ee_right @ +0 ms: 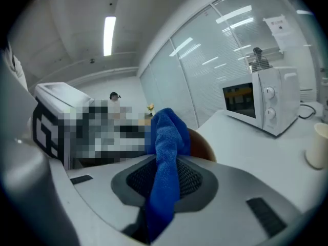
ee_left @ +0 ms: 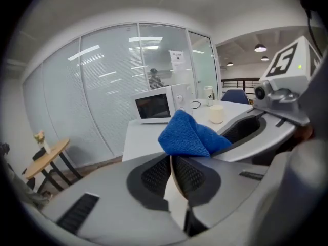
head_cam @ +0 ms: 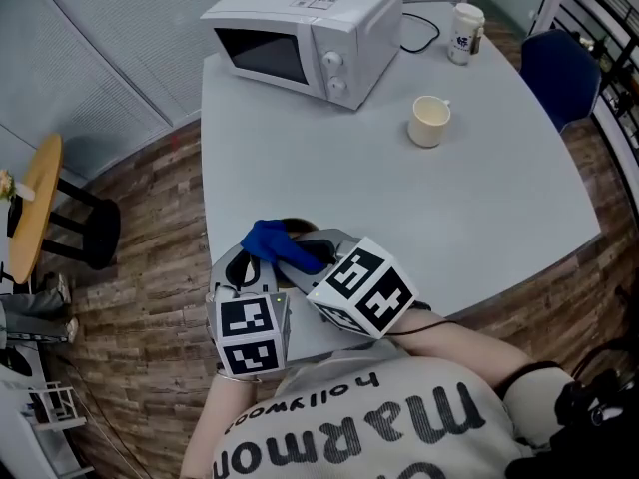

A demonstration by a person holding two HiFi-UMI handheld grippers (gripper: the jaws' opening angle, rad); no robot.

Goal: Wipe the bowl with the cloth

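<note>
Looking down in the head view, the brown bowl (head_cam: 303, 227) has the left gripper (head_cam: 243, 267) at its left and the right gripper (head_cam: 318, 250) at its right, with the blue cloth (head_cam: 278, 242) bunched over it. In the left gripper view, the jaws press on the bowl's thin rim (ee_left: 176, 182), and the cloth (ee_left: 192, 136) lies just beyond. In the right gripper view, the jaws pinch the cloth (ee_right: 165, 168). Its long axis runs along the jaws toward the bowl (ee_right: 202, 145) just behind, so the right gripper looks best placed to wipe.

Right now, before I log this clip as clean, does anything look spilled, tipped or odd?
Nothing stands out. The cream cup and the lidded cup stand upright on the table, and no spill shows. The left claw grips the bowl by its rim, the right claw the cloth.
</note>
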